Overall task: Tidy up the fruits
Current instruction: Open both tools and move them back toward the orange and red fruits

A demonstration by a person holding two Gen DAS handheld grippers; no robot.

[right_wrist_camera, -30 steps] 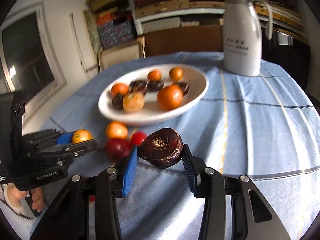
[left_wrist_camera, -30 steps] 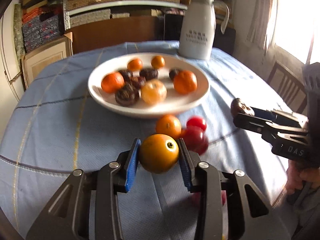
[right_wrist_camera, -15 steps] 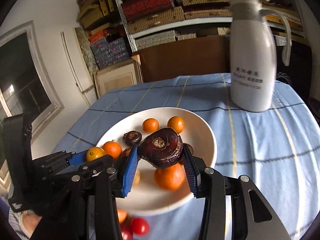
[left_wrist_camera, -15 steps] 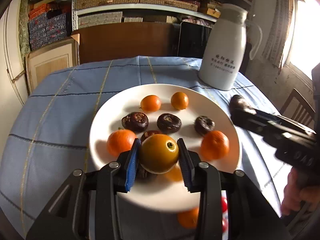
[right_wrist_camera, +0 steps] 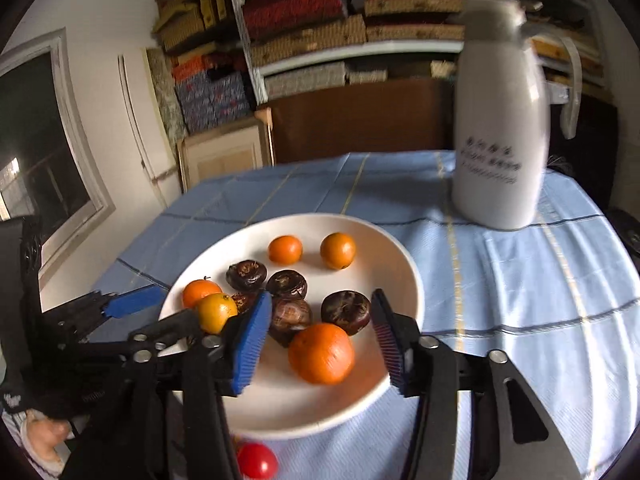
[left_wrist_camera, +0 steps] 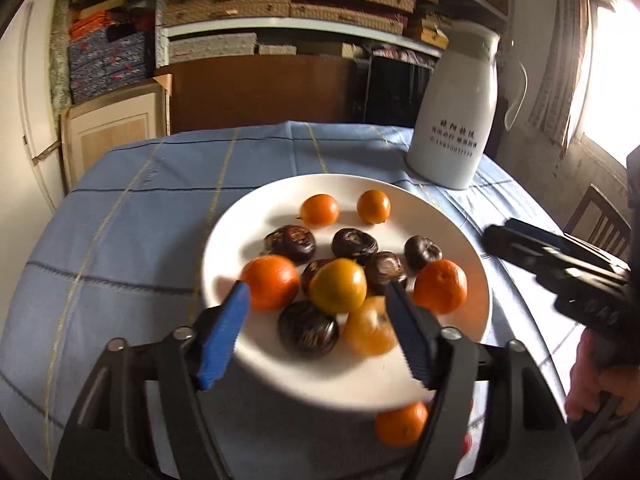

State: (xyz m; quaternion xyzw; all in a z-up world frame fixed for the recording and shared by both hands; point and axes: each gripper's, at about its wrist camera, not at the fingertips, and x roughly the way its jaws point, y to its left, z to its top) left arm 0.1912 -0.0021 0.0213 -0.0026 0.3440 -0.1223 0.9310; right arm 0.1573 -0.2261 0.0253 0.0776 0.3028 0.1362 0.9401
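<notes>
A white plate point(left_wrist_camera: 248, 216) point(right_wrist_camera: 400, 256) on the blue tablecloth holds several oranges and dark water chestnuts. My left gripper point(left_wrist_camera: 316, 328) is open over the plate's near side; the yellow-orange fruit point(left_wrist_camera: 338, 286) point(right_wrist_camera: 216, 312) sits on the pile between its jaws, free of them. My right gripper point(right_wrist_camera: 320, 340) is open above the plate, empty, with a dark chestnut point(right_wrist_camera: 290, 318) and a large orange point(right_wrist_camera: 321, 353) below it. The right gripper shows in the left wrist view point(left_wrist_camera: 552, 260) at the plate's right.
A white jug point(left_wrist_camera: 454, 120) point(right_wrist_camera: 500, 136) stands behind the plate to the right. An orange point(left_wrist_camera: 400, 424) and a red tomato point(right_wrist_camera: 256, 460) lie on the cloth in front of the plate. Shelves and a wooden chair point(left_wrist_camera: 596, 220) surround the table.
Both grippers have opened over the plate. The left let go of the yellow-orange fruit and the right let go of the dark chestnut; both fruits now lie on the plate.
</notes>
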